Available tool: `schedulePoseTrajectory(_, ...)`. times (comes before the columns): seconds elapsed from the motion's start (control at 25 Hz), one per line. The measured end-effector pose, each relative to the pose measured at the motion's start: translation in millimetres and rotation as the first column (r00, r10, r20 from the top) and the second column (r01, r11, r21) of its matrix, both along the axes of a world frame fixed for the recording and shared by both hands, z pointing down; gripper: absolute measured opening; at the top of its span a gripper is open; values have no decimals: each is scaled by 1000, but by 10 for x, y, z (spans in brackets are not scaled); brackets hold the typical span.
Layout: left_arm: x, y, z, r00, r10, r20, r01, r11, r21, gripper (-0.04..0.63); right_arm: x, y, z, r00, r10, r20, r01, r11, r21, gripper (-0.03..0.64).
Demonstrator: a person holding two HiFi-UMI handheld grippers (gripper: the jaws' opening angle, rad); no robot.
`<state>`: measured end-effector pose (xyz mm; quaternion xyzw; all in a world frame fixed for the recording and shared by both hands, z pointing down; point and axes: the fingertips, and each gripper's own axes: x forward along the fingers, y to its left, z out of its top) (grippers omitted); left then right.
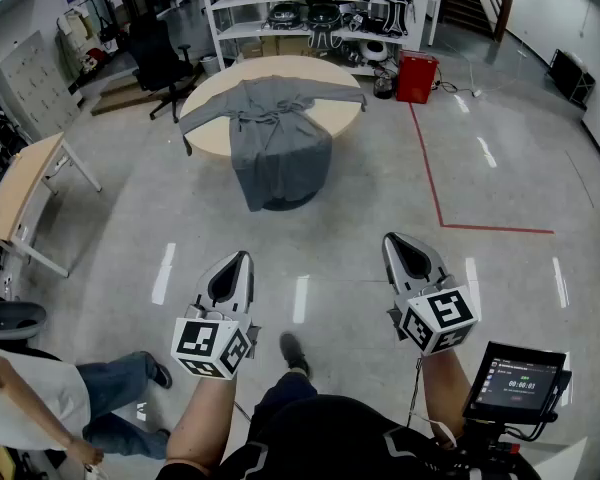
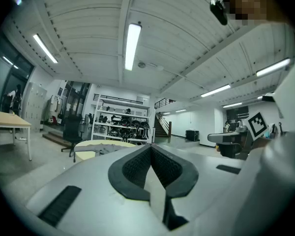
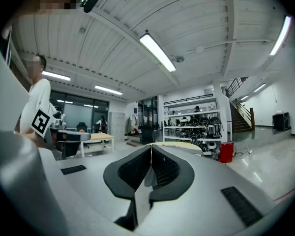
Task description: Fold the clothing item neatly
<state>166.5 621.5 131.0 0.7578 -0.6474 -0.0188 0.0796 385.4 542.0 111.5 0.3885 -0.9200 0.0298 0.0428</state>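
Left gripper [image 1: 242, 260]: clenched, jaws fully together, nothing between them. Right gripper [image 1: 392, 240]: same, jaws pressed together, empty. Both are held in the air over the floor [image 1: 360, 228], side by side and touching nothing. Both noses point roughly toward the worktop [image 1: 330, 73] and are well apart from it.

Gray garment [image 1: 275, 133]: lies spread on the round, light-coloured worktop. Its sleeves run out to both sides across the top. The lower part hangs over the near edge, down toward the floor. It looks gathered at the waist, but I can't tell what is holding it.

Room:
- The floor is glossy gray, with a red tape line [image 1: 428, 173] making a corner to the right of the worktop.
- Shelves [image 1: 310, 13] behind the worktop are loaded with dark gear.
- A red box [image 1: 417, 76] sits on the floor just right of the shelves.
- A black office chair [image 1: 160, 56] stands left of the worktop, and a wooden desk [image 1: 18, 183] is at the far left.
- Another person [image 1: 40, 398] in a white top and jeans is at lower left.
- A small lit screen [image 1: 515, 378] is at lower right, beside the right arm.
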Motion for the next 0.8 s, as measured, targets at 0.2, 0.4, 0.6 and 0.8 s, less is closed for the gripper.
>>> schedulePoseTrajectory(0.2,-465,-609,-36,1000,10,-15,-10,1000,23,0,-453,-611,86,999,24,-34,-24,1000,-17,8)
schedulePoseTrajectory(0.4,-1146,-1430,-1,999,-17,-27,18,999,28,0,-1044,-1482,71,998,31,-60,-32,1000,0,8)
schedulePoseTrajectory(0.6,-1584,-1997,81,999,-32,-26,32,999,7,0,-1513,-2084,88,996,1,-86,-1,1000,0,8)
schedulePoseTrajectory(0.8,-1806,-2674,253,999,-38,-23,37,999,-33,2,-1745,-2811,293,996,-16,-89,13,1000,-27,8)
